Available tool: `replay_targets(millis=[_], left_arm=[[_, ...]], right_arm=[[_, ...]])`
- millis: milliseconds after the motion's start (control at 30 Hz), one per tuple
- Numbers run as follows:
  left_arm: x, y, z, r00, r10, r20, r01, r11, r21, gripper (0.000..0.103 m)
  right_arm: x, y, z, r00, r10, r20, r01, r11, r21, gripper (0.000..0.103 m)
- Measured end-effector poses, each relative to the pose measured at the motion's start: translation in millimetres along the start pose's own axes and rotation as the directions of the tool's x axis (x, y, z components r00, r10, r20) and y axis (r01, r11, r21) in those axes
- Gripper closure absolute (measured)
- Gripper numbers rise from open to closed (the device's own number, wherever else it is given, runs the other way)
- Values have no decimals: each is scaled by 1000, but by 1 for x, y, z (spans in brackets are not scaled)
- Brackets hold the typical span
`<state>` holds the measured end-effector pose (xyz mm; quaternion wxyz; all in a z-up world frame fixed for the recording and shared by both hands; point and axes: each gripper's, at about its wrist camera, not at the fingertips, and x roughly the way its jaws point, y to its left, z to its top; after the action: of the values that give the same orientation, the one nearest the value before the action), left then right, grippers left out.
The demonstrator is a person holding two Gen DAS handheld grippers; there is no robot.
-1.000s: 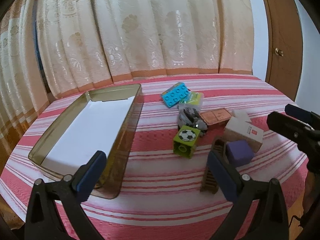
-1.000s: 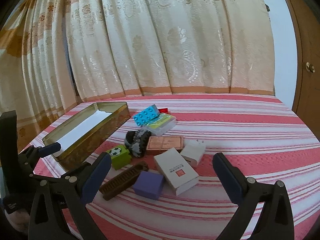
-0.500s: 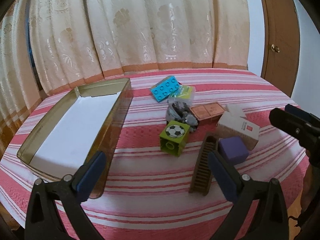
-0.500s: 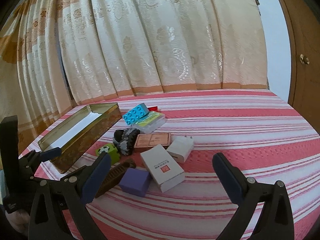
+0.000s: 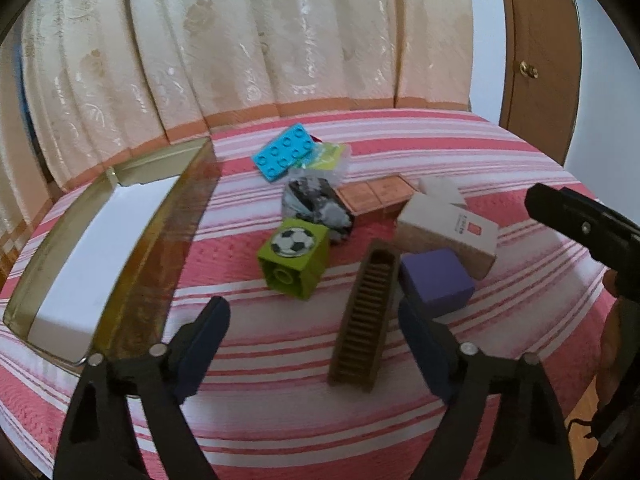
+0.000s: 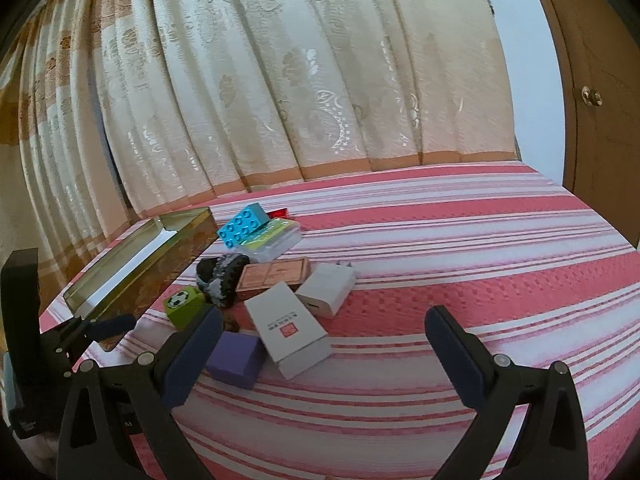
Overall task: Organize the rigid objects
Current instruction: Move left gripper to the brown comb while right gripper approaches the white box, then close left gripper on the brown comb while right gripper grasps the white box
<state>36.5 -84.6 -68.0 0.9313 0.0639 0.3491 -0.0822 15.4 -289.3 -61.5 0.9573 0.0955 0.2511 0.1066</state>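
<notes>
The left gripper (image 5: 314, 344) tilts down above the near end of the brown ridged bar (image 5: 366, 320), its jaws just closing in yet apart, with nothing pressed between them; the right gripper (image 6: 320, 344) hangs to that bar's right, jaws spread wide and empty

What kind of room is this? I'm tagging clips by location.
Most likely a bedroom at home: the toys lie on a pink-and-white striped bedspread, floor-length patterned curtains hang right behind it, and a wooden door with a round knob stands at the right.
</notes>
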Motion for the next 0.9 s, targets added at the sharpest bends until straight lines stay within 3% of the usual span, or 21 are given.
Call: replay_targets(millis=[100, 200, 267, 367, 500, 567, 633, 900], left_arm=[[6, -8, 2, 999, -9, -32, 10, 1000, 26, 28], [13, -14, 3, 996, -42, -75, 45, 998, 40, 43], [16, -15, 3, 992, -82, -95, 85, 996, 32, 61], [18, -18, 2, 988, -114, -102, 119, 992, 41, 77], [17, -19, 1, 986, -133, -99, 138, 989, 45, 79], [15, -16, 0, 986, -140, -87, 144, 989, 34, 79], [9, -13, 1, 989, -135, -63, 138, 990, 33, 79], [2, 12, 10, 995, -103, -8, 103, 995, -16, 79]], right_arm=[[2, -4, -1, 1000, -5, -3, 5, 1000, 9, 1], [3, -5, -1, 1000, -6, -8, 6, 1000, 8, 1], [5, -5, 0, 1000, -8, -12, 8, 1000, -2, 1], [10, -3, 4, 999, -37, -31, 36, 999, -30, 1], [22, -5, 10, 995, -46, -83, 42, 998, -49, 6], [28, -5, 12, 994, -17, -107, 11, 998, -56, 18], [33, -4, 12, 991, -11, -133, 2, 998, -67, 23], [53, 9, 13, 974, 85, -211, -107, 990, -93, 29]])
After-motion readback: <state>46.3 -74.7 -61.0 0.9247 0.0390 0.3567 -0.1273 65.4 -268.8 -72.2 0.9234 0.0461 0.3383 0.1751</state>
